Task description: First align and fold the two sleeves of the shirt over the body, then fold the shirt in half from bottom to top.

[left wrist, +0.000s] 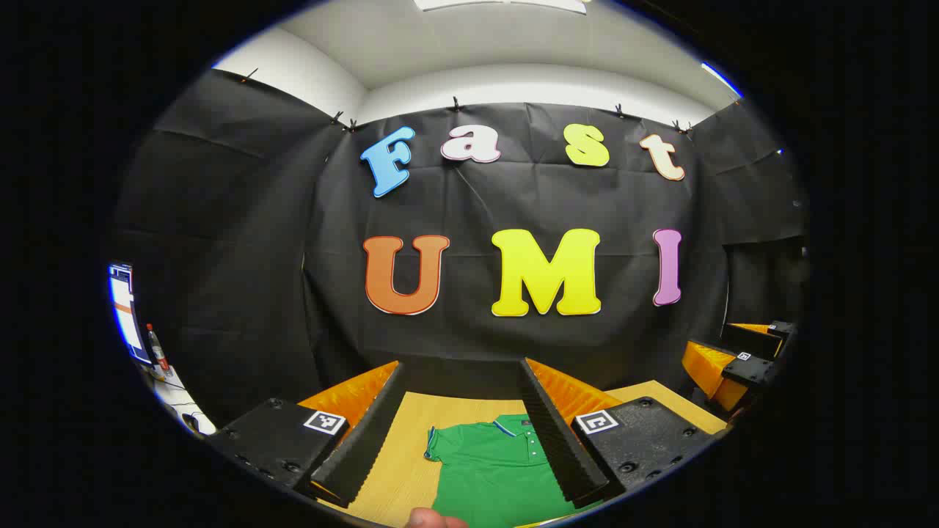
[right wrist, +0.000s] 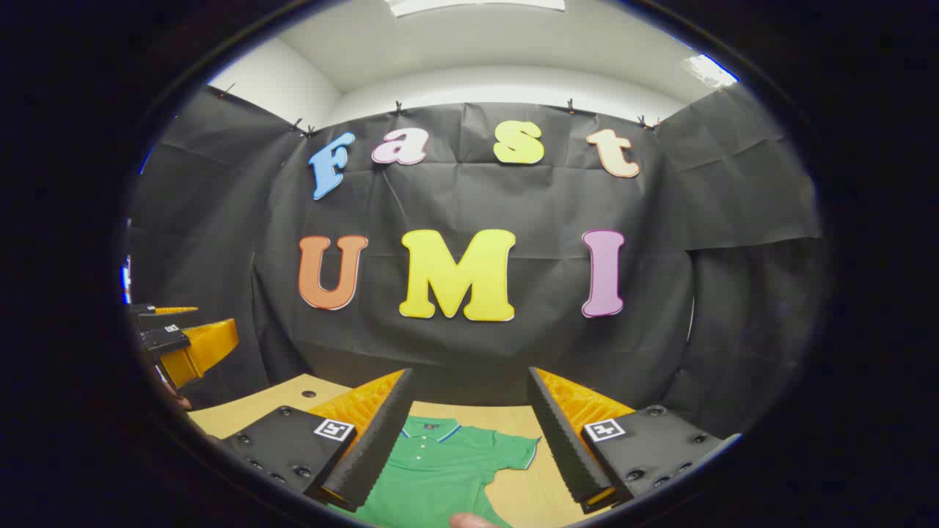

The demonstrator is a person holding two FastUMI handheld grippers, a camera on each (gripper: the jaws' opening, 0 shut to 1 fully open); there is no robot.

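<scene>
**Ana:** Down at six o'clock in the left gripper view, the green polo shirt (left wrist: 493, 469) lies flat on the wooden table (left wrist: 400, 455), collar toward the booth wall. One short sleeve (left wrist: 434, 444) sticks out toward nine o'clock, unfolded.

**Ben:** Same from the right gripper view: the shirt is at six o'clock again, and the other sleeve (right wrist: 517, 447) spreads toward three o'clock. So neither sleeve is over the body yet. I'd judge we are at the very start, before the first sleeve fold.

**Ana:** And the grippers?

**Ben:** The left gripper (left wrist: 462, 440) has its fingers spread wide, nothing between them; it hangs above the table with the shirt seen through the gap. The right gripper (right wrist: 469, 447) is likewise released and empty. (The far gripper also peeks in at nine o'clock of the right gripper view, too small to judge.)

**Ana:** Next move, then?

**Ben:** My guess: each gripper drops to its own sleeve, pinches the cuff edge without catching the body cloth beneath, and carries it inward across the chest. The sleeves look thin and limp, so a shallow grip could slip.

**Ana:** A fingertip (left wrist: 433, 519) shows at the bottom edge, by the hem.
</scene>
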